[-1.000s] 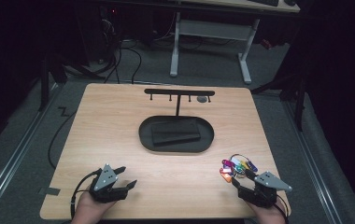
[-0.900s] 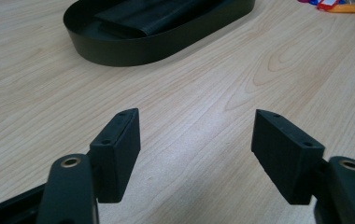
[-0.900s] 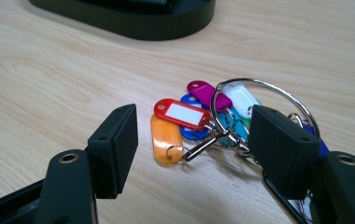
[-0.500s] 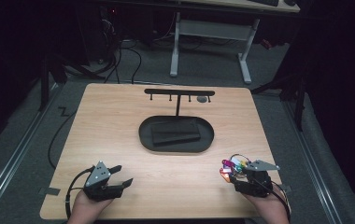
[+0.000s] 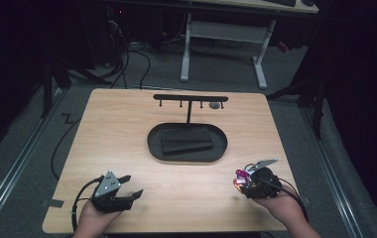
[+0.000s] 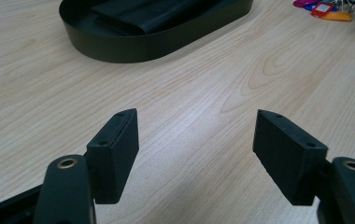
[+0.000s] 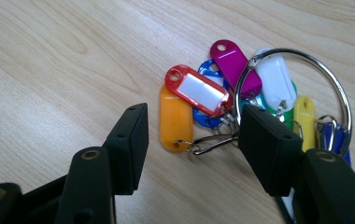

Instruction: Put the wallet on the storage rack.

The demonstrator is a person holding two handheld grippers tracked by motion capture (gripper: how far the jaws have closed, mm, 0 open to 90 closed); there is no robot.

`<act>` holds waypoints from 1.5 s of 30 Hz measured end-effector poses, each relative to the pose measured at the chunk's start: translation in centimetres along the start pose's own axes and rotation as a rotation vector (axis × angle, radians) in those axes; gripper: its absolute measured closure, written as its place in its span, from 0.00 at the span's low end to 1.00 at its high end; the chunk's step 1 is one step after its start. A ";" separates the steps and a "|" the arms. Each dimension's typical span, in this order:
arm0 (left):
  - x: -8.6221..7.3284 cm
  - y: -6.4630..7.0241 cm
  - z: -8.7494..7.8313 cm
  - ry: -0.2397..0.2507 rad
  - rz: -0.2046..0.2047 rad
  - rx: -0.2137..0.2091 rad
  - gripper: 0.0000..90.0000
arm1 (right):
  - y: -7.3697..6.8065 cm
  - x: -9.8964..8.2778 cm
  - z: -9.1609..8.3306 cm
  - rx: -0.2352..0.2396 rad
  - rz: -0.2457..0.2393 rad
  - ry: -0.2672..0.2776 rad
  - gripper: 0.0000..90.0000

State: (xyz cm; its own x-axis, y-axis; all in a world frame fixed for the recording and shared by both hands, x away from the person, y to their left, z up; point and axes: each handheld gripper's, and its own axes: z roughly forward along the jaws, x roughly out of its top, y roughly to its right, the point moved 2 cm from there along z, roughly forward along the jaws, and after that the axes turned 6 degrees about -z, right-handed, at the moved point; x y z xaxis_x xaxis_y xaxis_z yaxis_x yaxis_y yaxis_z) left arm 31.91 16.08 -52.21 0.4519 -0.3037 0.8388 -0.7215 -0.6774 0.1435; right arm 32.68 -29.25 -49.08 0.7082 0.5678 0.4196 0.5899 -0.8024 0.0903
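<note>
Coloured key tags [image 7: 203, 100] fanned flat, metal ring [image 7: 301, 88] rightward

A light wooden table [image 5: 127, 129] is sitting at the centre of the frame, catching most of the light while the room around it is lying in deep shadow. Grey carpeted floor [image 5: 32, 134] is showing on both sides. At the top of the frame a white-legged desk [image 5: 221, 34] is standing, with dark cables [image 5: 142, 54] trailing across the floor to its left.
</note>
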 end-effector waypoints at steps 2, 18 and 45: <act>0.1 -0.1 0.0 0.004 -0.011 -0.011 0.35 | 0.4 0.4 0.0 0.016 -0.003 -0.017 0.50; -0.2 0.0 0.2 -0.018 0.018 -0.009 0.33 | 3.3 4.0 1.5 0.057 -0.027 -0.246 0.66; 0.0 0.6 0.4 -0.029 0.081 -0.014 0.35 | 2.7 6.3 1.2 0.051 -0.068 -0.365 0.97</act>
State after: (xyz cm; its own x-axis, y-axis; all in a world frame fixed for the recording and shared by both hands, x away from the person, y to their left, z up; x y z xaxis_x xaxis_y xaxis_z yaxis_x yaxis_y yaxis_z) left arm 31.71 15.42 -52.38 0.4065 -0.3762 0.8326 -0.7636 -0.6403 0.0835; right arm 39.20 -27.60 -47.29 0.7528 0.6552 0.0633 0.6526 -0.7555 0.0578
